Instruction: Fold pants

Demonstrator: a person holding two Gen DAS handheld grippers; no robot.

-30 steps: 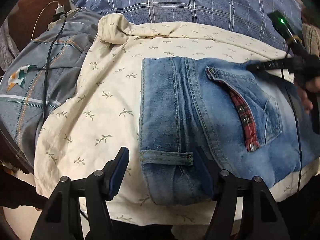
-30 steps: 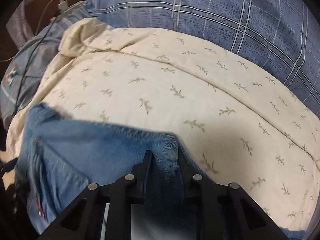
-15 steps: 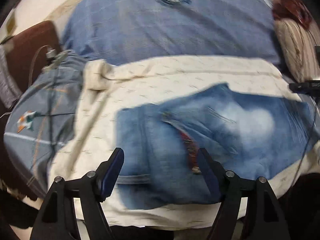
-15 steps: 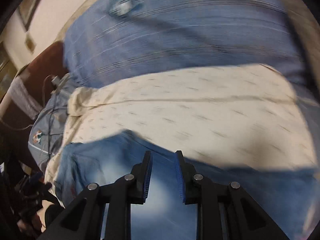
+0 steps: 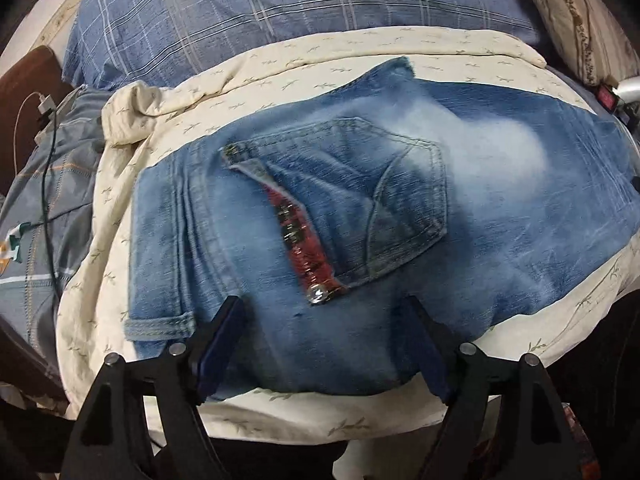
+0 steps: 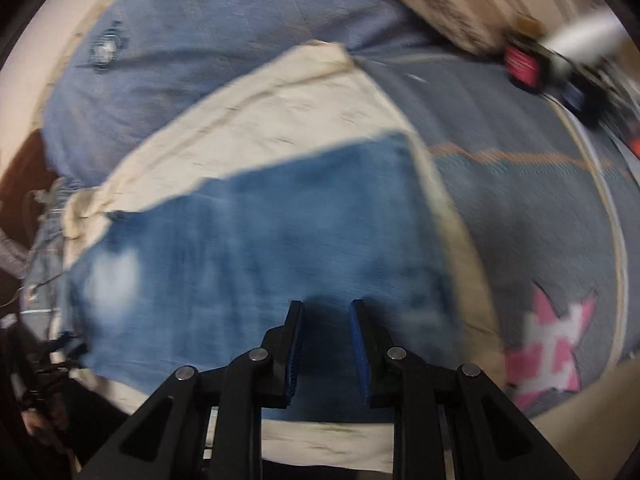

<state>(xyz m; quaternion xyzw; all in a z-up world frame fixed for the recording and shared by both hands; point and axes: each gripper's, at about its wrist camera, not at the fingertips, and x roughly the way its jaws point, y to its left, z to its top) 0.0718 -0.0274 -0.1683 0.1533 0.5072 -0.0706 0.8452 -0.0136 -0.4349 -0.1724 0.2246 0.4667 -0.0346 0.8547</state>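
On the cream bedspread printed with small leaf sprigs (image 5: pixel 256 92), the faded blue denim pants (image 5: pixel 400 216) lie folded into a broad pad, the back pocket (image 5: pixel 384 200) with its red plaid trim (image 5: pixel 300 248) facing up. My left gripper (image 5: pixel 324 344) hangs over the near edge of the pants with its jaws wide; they have just been opening, and the blue pads (image 5: pixel 224 340) stand to either side of the denim below without pressing on it. Whether the tips graze the cloth I cannot tell.

From the right wrist view, which is smeared with motion blur, my right gripper (image 6: pixel 326 316) shows its jaws drawn narrow, with a slim gap between the blue pads (image 6: pixel 358 344). Through that gap I see only the denim beneath; no fold is pinched there. The pants (image 6: pixel 256 248) spread ahead of it and to its left.

Around the pants, a blue checked quilt (image 5: pixel 280 12) is bunched at the far side of the bedspread. To the left lies a grey checked sheet (image 5: pixel 36 208) with a black cable (image 5: pixel 48 184) trailing over it and a white charger plug (image 5: pixel 46 104). At the right, in the right wrist view, a grey blanket with a pink star (image 6: pixel 548 344) lies beside the bedspread's edge (image 6: pixel 452 216).
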